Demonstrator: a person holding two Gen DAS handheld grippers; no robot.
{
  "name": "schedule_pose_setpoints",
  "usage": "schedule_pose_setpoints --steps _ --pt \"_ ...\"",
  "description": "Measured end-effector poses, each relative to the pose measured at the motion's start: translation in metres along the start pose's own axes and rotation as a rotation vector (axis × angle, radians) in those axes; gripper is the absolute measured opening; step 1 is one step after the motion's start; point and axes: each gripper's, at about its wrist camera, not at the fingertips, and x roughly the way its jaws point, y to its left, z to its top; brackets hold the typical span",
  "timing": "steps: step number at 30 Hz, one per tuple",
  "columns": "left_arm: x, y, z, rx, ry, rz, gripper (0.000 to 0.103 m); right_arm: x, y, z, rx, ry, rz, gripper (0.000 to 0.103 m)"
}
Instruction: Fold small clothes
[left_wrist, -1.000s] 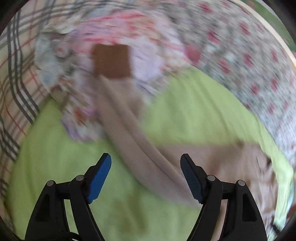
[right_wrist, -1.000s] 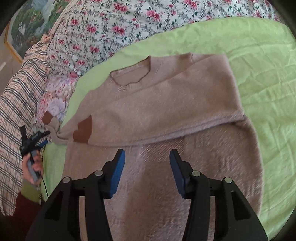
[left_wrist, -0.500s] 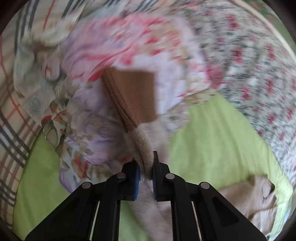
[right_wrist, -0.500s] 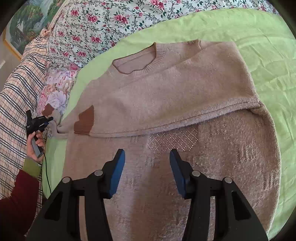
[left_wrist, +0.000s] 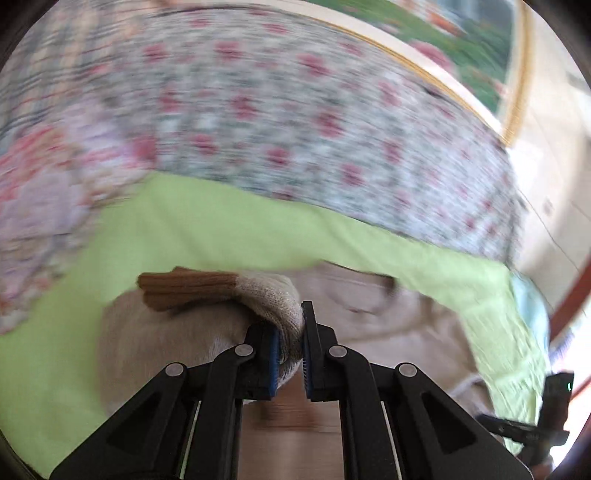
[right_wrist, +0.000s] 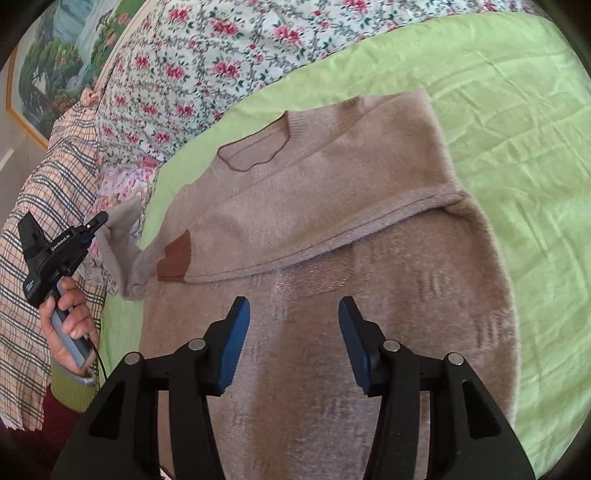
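At the far left of the right wrist view, a hand (right_wrist: 70, 314) grips the handle of the left gripper (right_wrist: 98, 221), whose fingers are pinched tight on the end of the sweater's sleeve (right_wrist: 122, 236), lifted off to the left of the body over the edge of a plaid blanket (right_wrist: 33, 229). In the left wrist view the left gripper's fingers (left_wrist: 271, 354) press the beige knit between them, and the brown ribbed cuff (left_wrist: 184, 290) sticks out to the left above the cloth; that view is smeared. The beige sweater (right_wrist: 332, 221) lies flat on the lime-green sheet (right_wrist: 517, 110) of the bed, neckline toward the floral bedding (right_wrist: 207, 62), with its other sleeve folded across the chest so that its brown cuff (right_wrist: 175, 258) rests near the left side. The right gripper (right_wrist: 293, 332) hovers over the lower part of the sweater, its fingers standing moderately apart with nothing between them. A framed picture (right_wrist: 44, 62) hangs at the upper left.
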Motion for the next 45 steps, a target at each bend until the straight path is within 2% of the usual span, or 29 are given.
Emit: schedule_pose_setpoints --steps 2,5,8,10,12,14,15,16,17,20,23,26,28,30,32,34,37,38,39,40,42,43,44,45 --pt "0.020 -0.048 -0.012 0.081 0.038 -0.051 0.008 -0.006 -0.009 0.001 0.020 -0.014 -0.008 0.052" --pt "0.052 -0.099 -0.029 0.161 0.089 -0.106 0.008 -0.014 -0.022 0.002 0.050 -0.037 -0.021 0.052" --pt "0.088 -0.134 -0.050 0.223 0.145 -0.131 0.009 -0.018 -0.034 0.005 0.076 -0.051 -0.030 0.052" --pt "0.111 -0.146 -0.063 0.251 0.191 -0.134 0.009 -0.020 -0.040 0.008 0.087 -0.056 -0.038 0.052" --pt "0.138 -0.153 -0.078 0.266 0.269 -0.155 0.012 -0.022 -0.042 0.011 0.091 -0.063 -0.047 0.052" --pt "0.148 -0.153 -0.091 0.276 0.320 -0.157 0.024 -0.021 -0.041 0.014 0.089 -0.066 -0.051 0.052" --pt "0.149 -0.150 -0.093 0.272 0.333 -0.165 0.030 -0.020 -0.041 0.016 0.087 -0.069 -0.048 0.052" --pt "0.149 -0.148 -0.096 0.262 0.353 -0.179 0.045 -0.019 -0.039 0.018 0.082 -0.068 -0.047 0.052" --pt "0.145 -0.145 -0.098 0.257 0.353 -0.183 0.053 -0.016 -0.036 0.020 0.075 -0.066 -0.045 0.052" --pt "0.122 -0.138 -0.101 0.272 0.327 -0.170 0.063 -0.006 -0.020 0.025 0.046 -0.059 -0.027 0.052" --pt "0.091 -0.117 -0.102 0.252 0.303 -0.150 0.069 0.012 -0.002 0.034 -0.002 -0.034 -0.001 0.052" --pt "0.061 -0.080 -0.104 0.196 0.285 -0.097 0.069 0.034 0.009 0.044 -0.024 -0.009 0.011 0.054" --pt "0.045 -0.050 -0.103 0.145 0.271 -0.031 0.069 0.046 0.008 0.050 -0.006 -0.010 -0.010 0.054" --pt "0.030 -0.007 -0.101 0.071 0.251 0.072 0.069 0.055 0.005 0.056 0.005 -0.025 -0.046 0.054" --pt "0.023 0.028 -0.100 0.005 0.246 0.144 0.069 0.066 -0.001 0.063 0.018 -0.016 -0.076 0.054" --pt "0.025 0.063 -0.099 -0.068 0.269 0.203 0.069 0.081 -0.005 0.069 0.046 0.024 -0.047 0.054" --pt "0.035 0.085 -0.097 -0.110 0.287 0.228 0.069 0.098 0.002 0.074 0.034 0.046 -0.005 0.052" --pt "0.043 0.089 -0.096 -0.109 0.299 0.239 0.069 0.101 0.010 0.077 0.012 0.045 -0.006 0.027" --pt "0.049 0.089 -0.094 -0.100 0.303 0.249 0.069 0.101 0.014 0.079 0.007 0.044 0.008 0.010" --pt "0.052 0.088 -0.092 -0.089 0.297 0.262 0.069 0.095 0.020 0.083 0.002 0.021 0.035 0.010" --pt "0.062 0.087 -0.084 -0.064 0.287 0.292 0.069 0.066 0.037 0.095 -0.031 -0.084 0.077 0.010" --pt "0.066 0.086 -0.082 -0.061 0.282 0.303 0.062 0.045 0.043 0.102 -0.041 -0.151 0.102 0.010" --pt "0.065 0.086 -0.077 -0.058 0.266 0.323 0.045 0.028 0.046 0.105 -0.044 -0.200 0.120 0.010" --pt "0.062 0.083 -0.073 -0.057 0.248 0.330 0.037 0.010 0.046 0.108 -0.047 -0.253 0.132 0.010"
